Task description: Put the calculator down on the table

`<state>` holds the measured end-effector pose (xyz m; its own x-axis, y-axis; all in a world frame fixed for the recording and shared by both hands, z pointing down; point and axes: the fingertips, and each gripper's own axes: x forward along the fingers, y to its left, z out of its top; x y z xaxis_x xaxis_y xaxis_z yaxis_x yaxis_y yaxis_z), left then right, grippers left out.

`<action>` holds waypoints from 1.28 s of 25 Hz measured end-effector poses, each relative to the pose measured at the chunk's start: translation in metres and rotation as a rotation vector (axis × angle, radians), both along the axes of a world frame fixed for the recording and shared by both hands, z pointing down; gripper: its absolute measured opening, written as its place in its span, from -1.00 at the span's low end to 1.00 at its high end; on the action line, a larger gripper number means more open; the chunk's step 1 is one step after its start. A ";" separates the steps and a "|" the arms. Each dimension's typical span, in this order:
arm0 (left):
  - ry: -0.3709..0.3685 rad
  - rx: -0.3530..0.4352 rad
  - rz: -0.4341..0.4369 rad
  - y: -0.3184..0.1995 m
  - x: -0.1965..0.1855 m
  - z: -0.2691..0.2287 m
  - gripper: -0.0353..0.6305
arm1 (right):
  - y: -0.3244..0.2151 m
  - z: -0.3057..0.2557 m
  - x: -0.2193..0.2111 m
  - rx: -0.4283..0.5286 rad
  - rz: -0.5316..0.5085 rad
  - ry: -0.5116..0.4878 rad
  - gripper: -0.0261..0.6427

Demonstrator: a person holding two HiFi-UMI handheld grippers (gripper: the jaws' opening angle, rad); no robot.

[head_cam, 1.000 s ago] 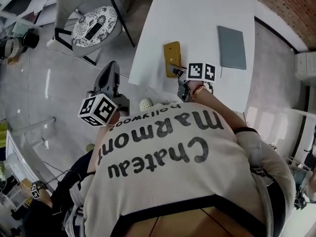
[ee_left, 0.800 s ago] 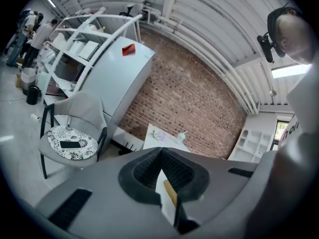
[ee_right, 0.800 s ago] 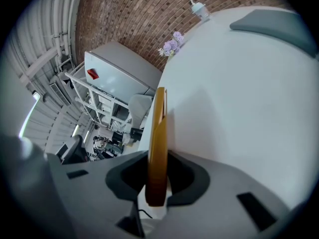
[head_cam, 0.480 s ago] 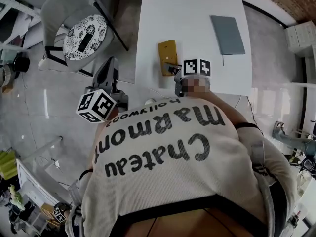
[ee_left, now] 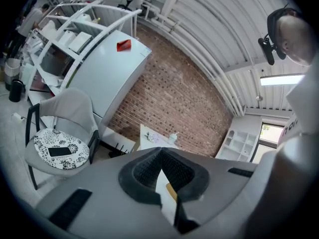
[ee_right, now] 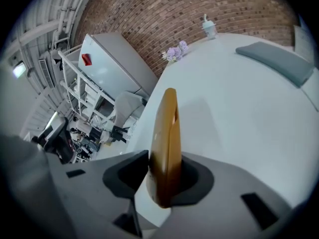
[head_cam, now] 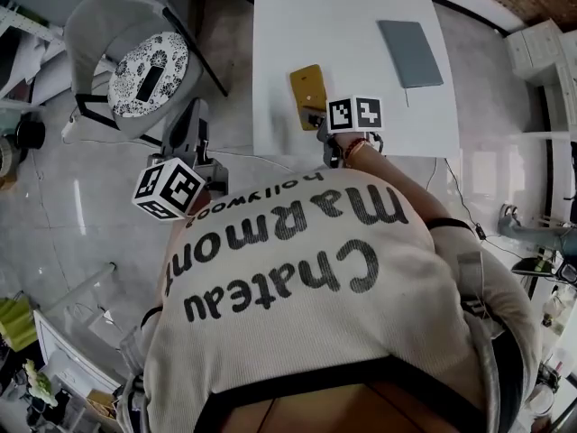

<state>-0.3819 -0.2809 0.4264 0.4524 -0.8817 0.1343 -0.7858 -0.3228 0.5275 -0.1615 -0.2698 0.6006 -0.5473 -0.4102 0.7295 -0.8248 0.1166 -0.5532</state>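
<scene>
Opening right gripper (ee_right: 163,182), calculator (ee_right: 167,138) between its jaws, on table (ee_right: 239,113).

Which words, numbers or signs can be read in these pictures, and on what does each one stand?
"Chateau Marmont": large dark letters on the person's light shirt, upside down in the head view.
"hollywood": small letters on the same shirt, above the large ones.
Red label on the white cabinet: too small to read.
Yellow calculator: no print can be made out.
Two marker cubes: black-and-white square patterns only, no words.
</scene>
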 end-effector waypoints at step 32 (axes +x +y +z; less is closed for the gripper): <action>-0.004 -0.025 -0.127 0.035 -0.053 0.012 -0.89 | -0.025 0.005 0.011 0.099 -0.123 0.383 -0.18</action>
